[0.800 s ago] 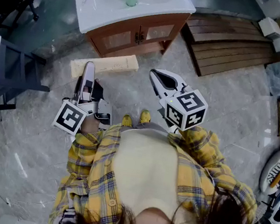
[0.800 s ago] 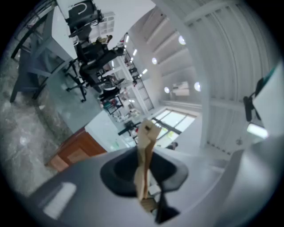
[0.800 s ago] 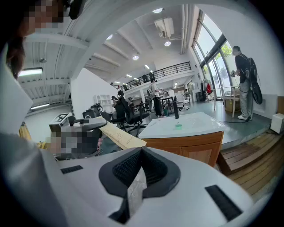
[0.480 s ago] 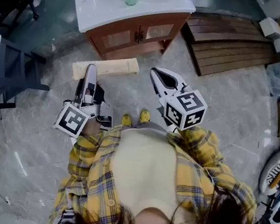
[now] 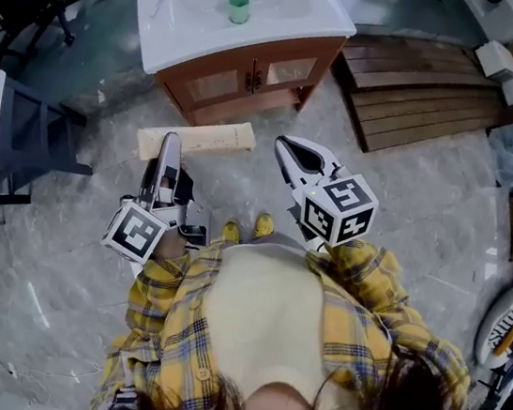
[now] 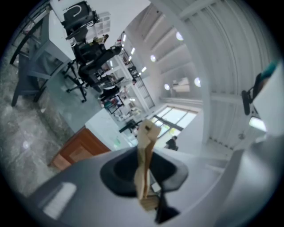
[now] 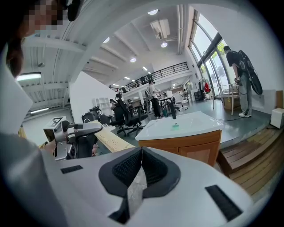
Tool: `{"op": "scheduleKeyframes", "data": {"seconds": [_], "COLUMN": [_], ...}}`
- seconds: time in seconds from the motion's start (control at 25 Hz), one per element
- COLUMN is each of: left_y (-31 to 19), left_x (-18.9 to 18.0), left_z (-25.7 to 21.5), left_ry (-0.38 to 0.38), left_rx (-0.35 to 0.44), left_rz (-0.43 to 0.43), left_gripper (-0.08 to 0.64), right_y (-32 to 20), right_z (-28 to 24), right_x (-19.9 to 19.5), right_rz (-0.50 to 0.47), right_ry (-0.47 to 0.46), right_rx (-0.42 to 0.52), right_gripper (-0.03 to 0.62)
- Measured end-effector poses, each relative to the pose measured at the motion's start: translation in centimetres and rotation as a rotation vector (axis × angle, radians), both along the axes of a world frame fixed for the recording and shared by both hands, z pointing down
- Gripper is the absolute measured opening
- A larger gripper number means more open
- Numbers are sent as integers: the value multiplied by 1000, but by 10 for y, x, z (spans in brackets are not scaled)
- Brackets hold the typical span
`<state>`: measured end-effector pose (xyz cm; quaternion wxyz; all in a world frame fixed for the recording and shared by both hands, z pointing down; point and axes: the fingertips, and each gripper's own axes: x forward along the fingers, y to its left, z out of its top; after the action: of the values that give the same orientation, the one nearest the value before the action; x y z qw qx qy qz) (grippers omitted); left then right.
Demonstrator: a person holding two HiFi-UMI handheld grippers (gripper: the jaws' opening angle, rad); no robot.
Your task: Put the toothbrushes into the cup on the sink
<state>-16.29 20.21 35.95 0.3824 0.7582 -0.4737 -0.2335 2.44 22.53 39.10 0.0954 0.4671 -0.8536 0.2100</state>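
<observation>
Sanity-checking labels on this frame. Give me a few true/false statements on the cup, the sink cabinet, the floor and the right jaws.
The green cup stands on the sink top. True.
The right gripper has its jaws wide apart. False: they are together, with nothing between them.
A wooden plank lies on the floor in front of the cabinet. True.
The cabinet stands open. False: its doors are shut.

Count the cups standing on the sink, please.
1: a green cup stands near the middle of the white sink. No other cup shows, though small things are hard to spot from here.
</observation>
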Motion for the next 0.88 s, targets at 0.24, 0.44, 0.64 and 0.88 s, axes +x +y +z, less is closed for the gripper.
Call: {"op": "scheduleKeyframes", "data": {"seconds": [0.24,0.44,0.64,0.88], "left_y": [-12,-23,-34,-41], "left_x": [26,27,61,62], "left_z": [0,34,-1,3], "left_ry": [-28,-26,-33,-38], "left_rx": [22,-9,-19,-25], "left_rz": [29,2,-7,-23], "left_gripper": [54,52,52,54], "right_y": [-14,-24,-34,-43], "right_z": [-1,1,5,9], "right_x": [14,29,44,50], "right_rz": [-41,-76,-90,-92], "right_ry": [-10,-9,-11,-5], "right_rx": [20,31,32,31], "right_gripper": [14,14,14,14]}}
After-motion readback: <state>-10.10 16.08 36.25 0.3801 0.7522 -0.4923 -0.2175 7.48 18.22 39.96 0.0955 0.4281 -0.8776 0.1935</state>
